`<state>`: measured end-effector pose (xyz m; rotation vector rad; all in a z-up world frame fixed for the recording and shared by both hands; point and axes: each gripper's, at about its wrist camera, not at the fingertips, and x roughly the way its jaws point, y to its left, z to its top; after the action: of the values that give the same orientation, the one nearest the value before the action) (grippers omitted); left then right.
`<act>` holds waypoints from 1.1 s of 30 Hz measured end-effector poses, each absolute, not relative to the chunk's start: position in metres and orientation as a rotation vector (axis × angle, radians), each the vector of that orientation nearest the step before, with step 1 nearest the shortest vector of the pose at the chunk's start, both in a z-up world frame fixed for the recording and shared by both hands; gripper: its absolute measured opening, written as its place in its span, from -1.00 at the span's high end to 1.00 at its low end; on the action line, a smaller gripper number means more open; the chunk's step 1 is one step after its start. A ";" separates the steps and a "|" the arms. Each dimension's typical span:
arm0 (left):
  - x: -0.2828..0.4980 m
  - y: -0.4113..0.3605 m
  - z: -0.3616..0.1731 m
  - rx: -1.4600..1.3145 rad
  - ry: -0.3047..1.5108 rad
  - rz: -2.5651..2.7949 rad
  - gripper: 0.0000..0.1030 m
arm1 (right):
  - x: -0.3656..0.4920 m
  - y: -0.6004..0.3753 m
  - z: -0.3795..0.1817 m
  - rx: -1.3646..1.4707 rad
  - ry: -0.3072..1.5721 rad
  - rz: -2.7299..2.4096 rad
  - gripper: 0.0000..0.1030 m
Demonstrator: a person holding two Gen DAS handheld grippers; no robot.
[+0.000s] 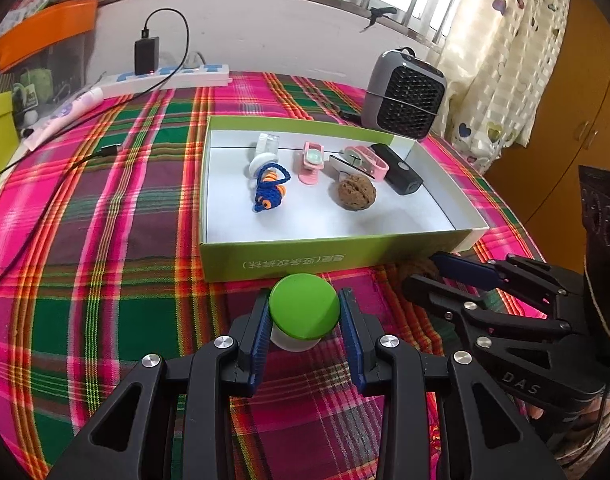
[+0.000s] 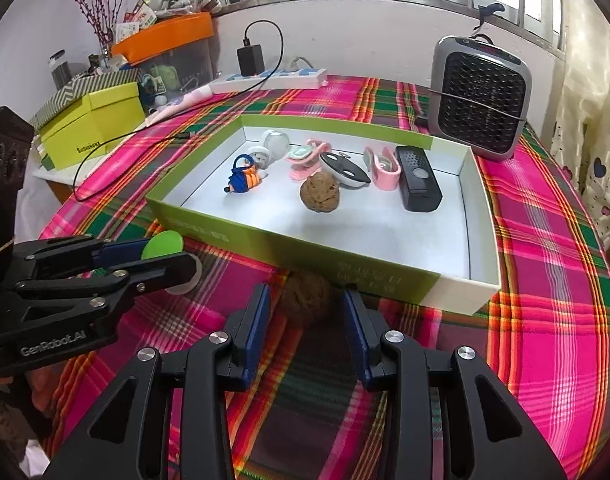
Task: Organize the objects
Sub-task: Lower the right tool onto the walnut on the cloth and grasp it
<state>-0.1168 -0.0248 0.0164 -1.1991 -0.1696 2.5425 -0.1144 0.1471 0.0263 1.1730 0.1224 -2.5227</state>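
Left tool (image 1: 305, 312) clamped a small jar (image 1: 303, 312): flat round bright-green lid, white translucent body below, blue pads touching both sides of it. Jar sat upright between the fingers, just near of the green box (image 1: 305, 258) front wall, over the plaid-covered counter (image 1: 105, 240); whether it rested on the cloth or hung above it couldn't be told. In the right wrist view the same jar (image 2: 165, 246) showed at far left inside the left tool (image 2: 161, 258), lid tilted toward the camera.

Right tool (image 2: 305, 304) bracketed a brown walnut (image 2: 307, 294), rough wrinkled shell, roundish, blurred and in shadow. Walnut lay between the two blue pads, right against the near wall of the box (image 2: 305, 248). Pads stood close on either side, but contact couldn't be confirmed, so grip state unclear. From the left wrist view the right tool (image 1: 425, 270) came in from the right, with only a sliver of the walnut (image 1: 415, 268) visible behind its fingers.

Inside the box, white floor: second walnut (image 1: 356, 192) center, blue cord bundle with orange beads (image 1: 269, 188) to its left, pink clips (image 1: 312, 162) far of center, black rectangular device (image 1: 397, 168) at right. Grey fan heater (image 1: 405, 96) stood beyond the box's far right corner.
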 end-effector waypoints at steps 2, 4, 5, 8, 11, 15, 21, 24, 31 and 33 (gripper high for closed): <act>-0.117 -0.025 0.016 -1.200 -0.174 2.539 0.40 | -0.116 0.146 0.025 1.180 0.128 -2.522 0.27; -0.117 -0.024 0.015 -1.207 -0.173 2.535 0.40 | -0.117 0.144 0.023 1.194 0.138 -2.525 0.27; -0.118 -0.024 0.013 -1.214 -0.175 2.531 0.40 | -0.119 0.144 0.022 1.204 0.144 -2.528 0.27; -0.118 -0.026 0.013 -1.209 -0.181 2.535 0.40 | -0.119 0.145 0.020 1.220 0.146 -2.536 0.27; -0.119 -0.026 0.012 -1.208 -0.182 2.535 0.40 | -0.120 0.146 0.020 1.221 0.145 -2.536 0.27; -0.119 -0.026 0.012 -1.209 -0.184 2.533 0.40 | -0.120 0.146 0.020 1.221 0.146 -2.539 0.27; -0.119 -0.026 0.012 -1.208 -0.186 2.536 0.40 | -0.117 0.147 0.021 1.217 0.140 -2.535 0.38; -0.119 -0.026 0.012 -1.207 -0.181 2.538 0.40 | -0.116 0.148 0.020 1.217 0.135 -2.532 0.42; -0.119 -0.025 0.012 -1.207 -0.179 2.539 0.40 | -0.116 0.148 0.020 1.217 0.128 -2.529 0.42; -0.119 -0.025 0.012 -1.206 -0.177 2.540 0.40 | -0.116 0.148 0.020 1.217 0.127 -2.529 0.42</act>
<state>-0.1190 -0.0247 0.0122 -1.2065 -0.1772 2.5399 -0.1160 0.1482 0.0198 1.2173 0.1272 -2.5293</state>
